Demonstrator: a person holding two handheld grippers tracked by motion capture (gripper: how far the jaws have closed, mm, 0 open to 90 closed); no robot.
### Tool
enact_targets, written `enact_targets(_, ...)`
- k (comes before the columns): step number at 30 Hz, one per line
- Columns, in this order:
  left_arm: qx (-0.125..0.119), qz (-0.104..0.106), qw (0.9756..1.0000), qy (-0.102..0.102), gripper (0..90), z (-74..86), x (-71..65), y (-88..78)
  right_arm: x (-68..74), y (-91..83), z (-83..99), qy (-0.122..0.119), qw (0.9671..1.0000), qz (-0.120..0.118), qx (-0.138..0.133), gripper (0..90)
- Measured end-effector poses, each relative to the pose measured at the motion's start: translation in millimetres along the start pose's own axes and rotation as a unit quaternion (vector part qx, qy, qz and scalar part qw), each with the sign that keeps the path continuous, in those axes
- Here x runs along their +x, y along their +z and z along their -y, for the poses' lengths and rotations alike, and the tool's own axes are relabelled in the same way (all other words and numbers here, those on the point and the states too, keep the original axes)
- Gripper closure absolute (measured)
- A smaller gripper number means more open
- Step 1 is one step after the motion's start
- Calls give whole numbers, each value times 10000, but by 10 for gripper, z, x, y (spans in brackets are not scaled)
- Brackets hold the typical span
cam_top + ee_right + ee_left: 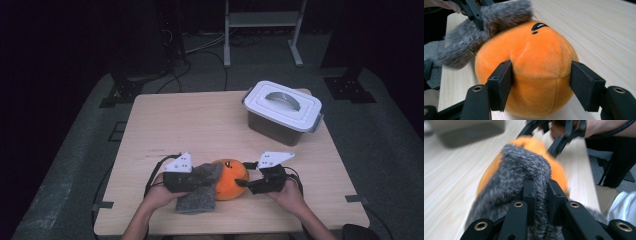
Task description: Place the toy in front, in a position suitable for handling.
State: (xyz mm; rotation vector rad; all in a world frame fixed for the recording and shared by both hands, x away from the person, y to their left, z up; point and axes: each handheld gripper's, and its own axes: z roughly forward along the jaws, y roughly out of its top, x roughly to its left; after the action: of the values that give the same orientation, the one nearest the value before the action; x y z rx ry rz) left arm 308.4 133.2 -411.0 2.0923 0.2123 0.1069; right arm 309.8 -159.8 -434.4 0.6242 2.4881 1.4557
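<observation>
An orange plush ball [231, 181] [534, 47] lies near the table's front edge. My right gripper [245, 176] [541, 75] comes at it from the right, with one pad on each side of the ball; the pads press into the plush. A grey fuzzy cloth [202, 192] [524, 167] [474, 32] drapes over the ball's left side and onto the table. My left gripper [200, 180] [540, 192] is shut on a fold of this cloth, tight against the ball [537, 145]. The right gripper [559, 135] shows beyond the ball in the left gripper view.
A clear box with a white handled lid [282, 111] stands at the back right of the wooden table [190, 125]. Cables trail from both grippers over the front edge. A metal stand [262, 30] is on the floor behind the table.
</observation>
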Motion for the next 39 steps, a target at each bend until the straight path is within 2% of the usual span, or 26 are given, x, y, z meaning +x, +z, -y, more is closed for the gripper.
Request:
enact_targets(2, 34, 16, 10000, 29, 793, 3, -14, 35, 42, 13, -18, -135, 9999, 83, 46, 346)
enact_targets(4, 52, 10, 10000, -32, 795, 38, 17, 16, 34, 4, -14, -171, 9998, 65, 72, 325)
enact_targets(6, 67, -50, 9999, -95, 795, 82, 57, -31, -6, -26, -11, -73, 9999, -98, -11, 315)
enact_targets(10, 16, -131, 9996, -241, 794, 144, 108, -107, -102, -91, -9, 264, 9986, -396, -237, 394)
enact_targets(14, 40, -157, 9997, -203, 794, 100, 95, -104, -58, -44, -11, 179, 9992, -306, -164, 460)
enact_targets(16, -20, -158, 9998, -145, 794, 17, 47, -89, -19, -38, -37, 131, 9994, -264, -154, 483)
enact_targets(20, -260, 27, 9997, 31, 794, -140, -53, -50, 94, -7, -90, -102, 9994, -241, -232, 498)
enact_targets(23, -129, -9, 9998, 181, 794, -177, -100, -1, 173, 21, -113, -315, 9990, -221, -214, 497)
enact_targets(25, -153, 21, 9998, 107, 794, -139, -70, -11, 165, 16, -104, -295, 9991, -249, -177, 499)
enact_targets(30, -112, -252, 9995, -159, 794, 5, 64, -129, 105, 9, -71, -197, 9993, -298, -146, 504)
enact_targets(32, -219, -199, 9990, -338, 793, 64, 100, -153, 92, 2, -74, -180, 9991, -338, -165, 475)
enact_targets(35, -166, -166, 9991, -358, 793, 70, 99, -152, 53, -23, -90, 8, 9984, -479, -313, 424)
enact_targets(39, -133, -94, 9993, -338, 794, 59, 84, -127, 35, -5, -79, 102, 9988, -393, -258, 394)
